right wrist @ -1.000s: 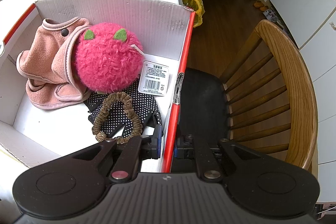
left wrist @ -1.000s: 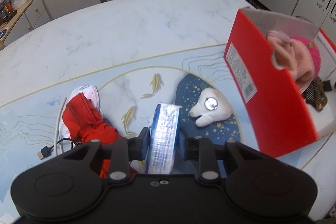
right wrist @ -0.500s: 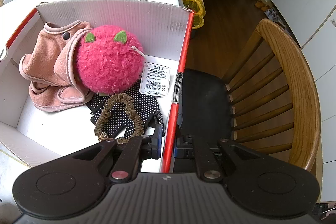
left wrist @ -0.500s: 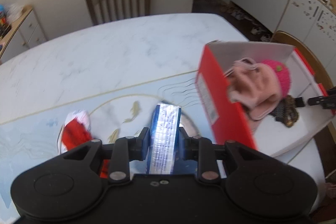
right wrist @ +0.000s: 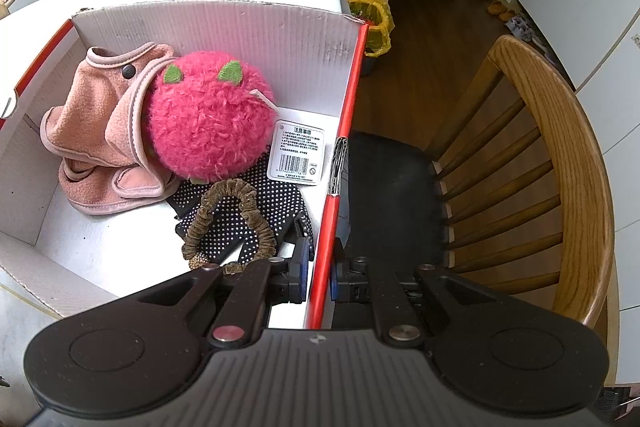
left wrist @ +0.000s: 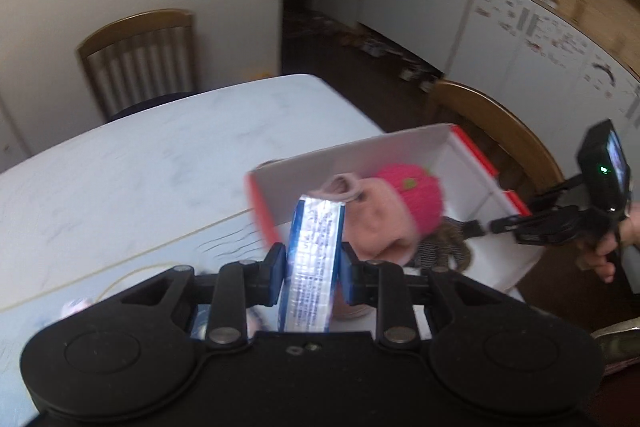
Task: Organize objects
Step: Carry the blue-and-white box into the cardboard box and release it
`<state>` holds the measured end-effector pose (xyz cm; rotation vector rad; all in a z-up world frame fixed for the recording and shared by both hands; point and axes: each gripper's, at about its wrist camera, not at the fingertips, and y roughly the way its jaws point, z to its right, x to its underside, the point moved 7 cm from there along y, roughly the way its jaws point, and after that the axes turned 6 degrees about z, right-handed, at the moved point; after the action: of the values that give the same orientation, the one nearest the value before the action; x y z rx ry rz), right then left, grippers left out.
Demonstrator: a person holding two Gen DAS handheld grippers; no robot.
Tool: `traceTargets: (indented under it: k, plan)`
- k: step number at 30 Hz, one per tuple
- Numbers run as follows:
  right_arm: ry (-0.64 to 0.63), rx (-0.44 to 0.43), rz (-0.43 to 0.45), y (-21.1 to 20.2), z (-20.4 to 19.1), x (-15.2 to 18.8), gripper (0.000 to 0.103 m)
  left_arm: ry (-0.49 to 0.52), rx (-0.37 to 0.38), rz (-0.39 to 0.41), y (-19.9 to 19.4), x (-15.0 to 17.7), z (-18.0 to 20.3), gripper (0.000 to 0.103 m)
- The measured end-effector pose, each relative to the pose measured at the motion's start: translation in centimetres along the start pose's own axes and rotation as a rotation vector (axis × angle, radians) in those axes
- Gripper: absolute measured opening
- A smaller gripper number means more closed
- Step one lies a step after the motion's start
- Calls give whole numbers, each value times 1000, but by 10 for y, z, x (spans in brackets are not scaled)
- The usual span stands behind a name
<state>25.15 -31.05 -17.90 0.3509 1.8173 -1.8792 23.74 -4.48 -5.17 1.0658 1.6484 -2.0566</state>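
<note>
left gripper pinching a blue-and-white foil packet edge-on, up off the table and short of the red-and-white cardboard box. right gripper pressed together on the box's red side wall, steadying it. best carried clear over the near rim before lowering, then set into the bare floor in front of the pink garment, away from the fuzzy pink ball, dotted gloves and scrunchie. release only once resting low; keep the wall pinned throughout.
</note>
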Motion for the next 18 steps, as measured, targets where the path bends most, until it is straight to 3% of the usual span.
traceTargets:
  k: [7,18]
  plan:
    - [8,-5,5,-1,0,0,10,88,108,-68,40,1,54,25]
    - [33,-18,13,-2,0,1,10,116,251,-256,104,28,105,25]
